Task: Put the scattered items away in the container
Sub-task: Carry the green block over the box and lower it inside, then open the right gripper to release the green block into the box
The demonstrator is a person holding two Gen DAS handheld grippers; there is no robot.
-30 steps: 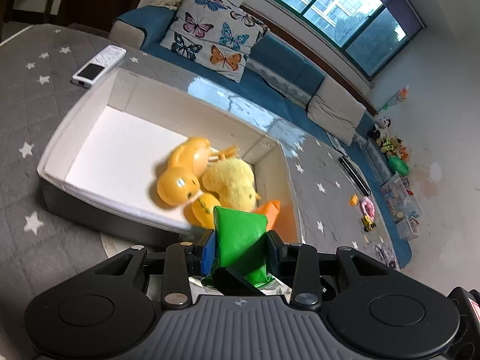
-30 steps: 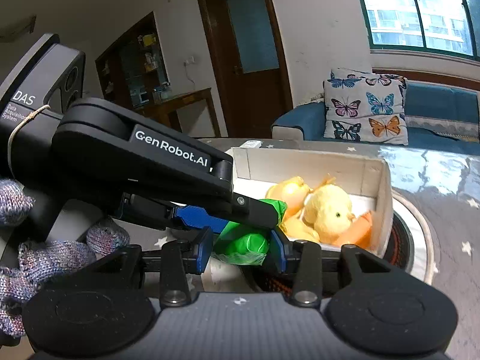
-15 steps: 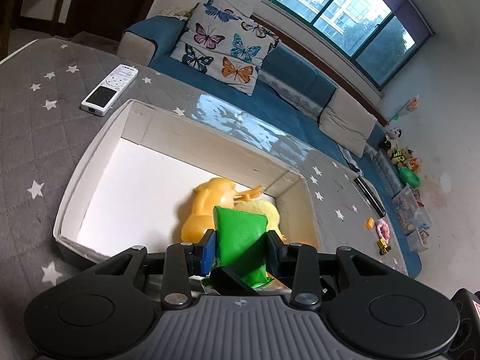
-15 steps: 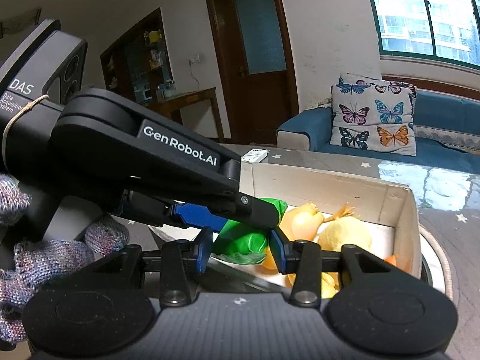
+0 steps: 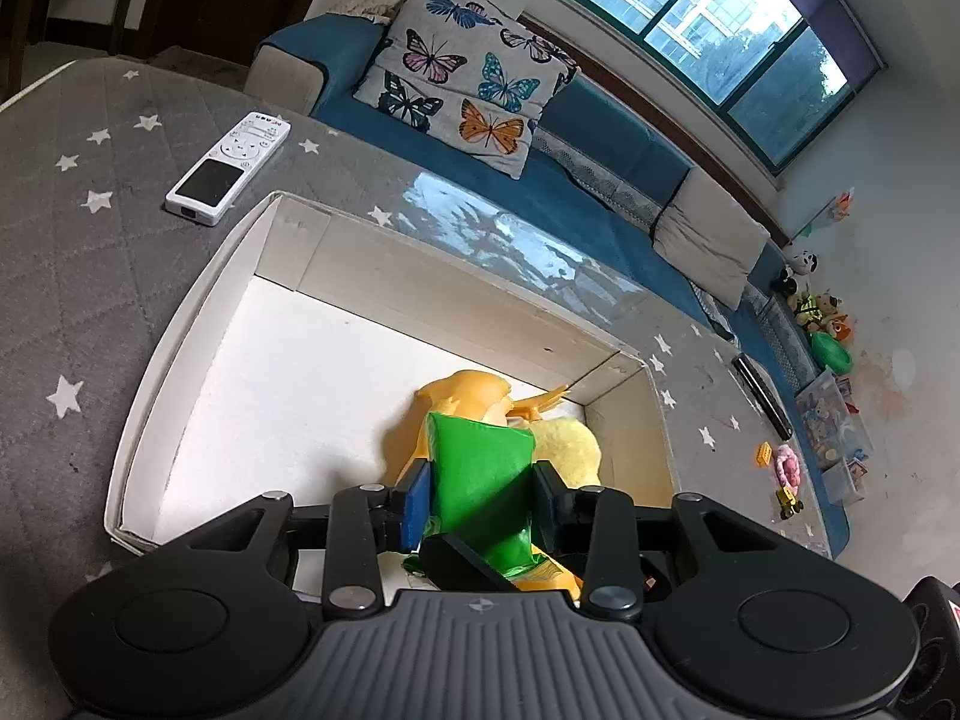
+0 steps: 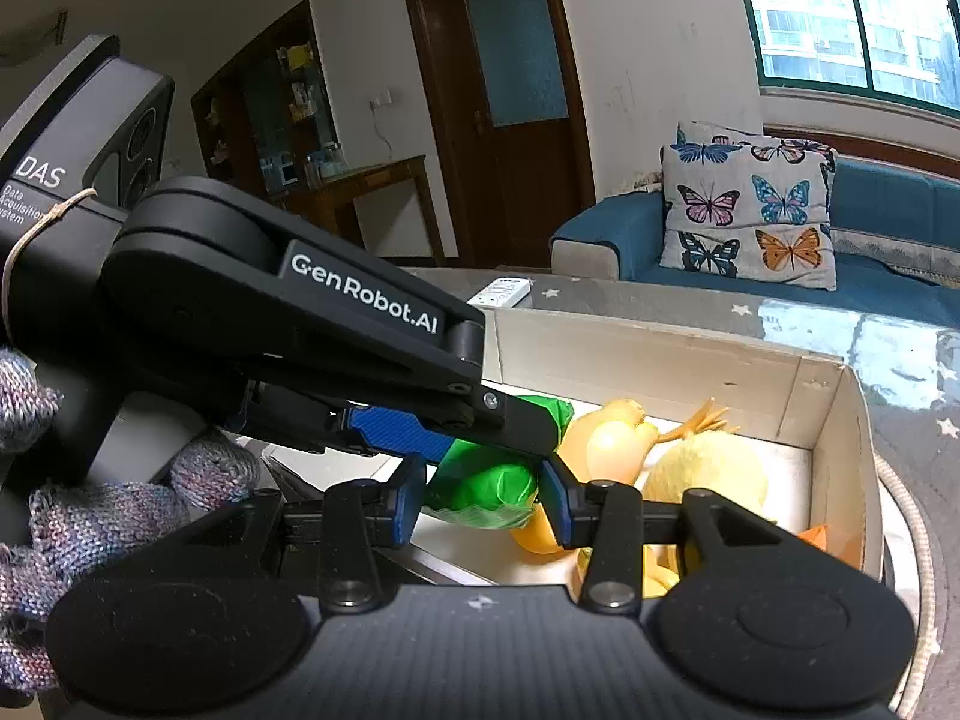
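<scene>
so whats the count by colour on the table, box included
green: 1, packet
white: 2, box and remote
pale yellow: 1, plush toy
orange: 2, rubber toy and corner scrap; overlapping lumps may hide more
total: 6

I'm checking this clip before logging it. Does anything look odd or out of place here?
Yes: both the left gripper and the right gripper clamp the same green packet above the white box. One small item gripped by both is unusual.
</scene>
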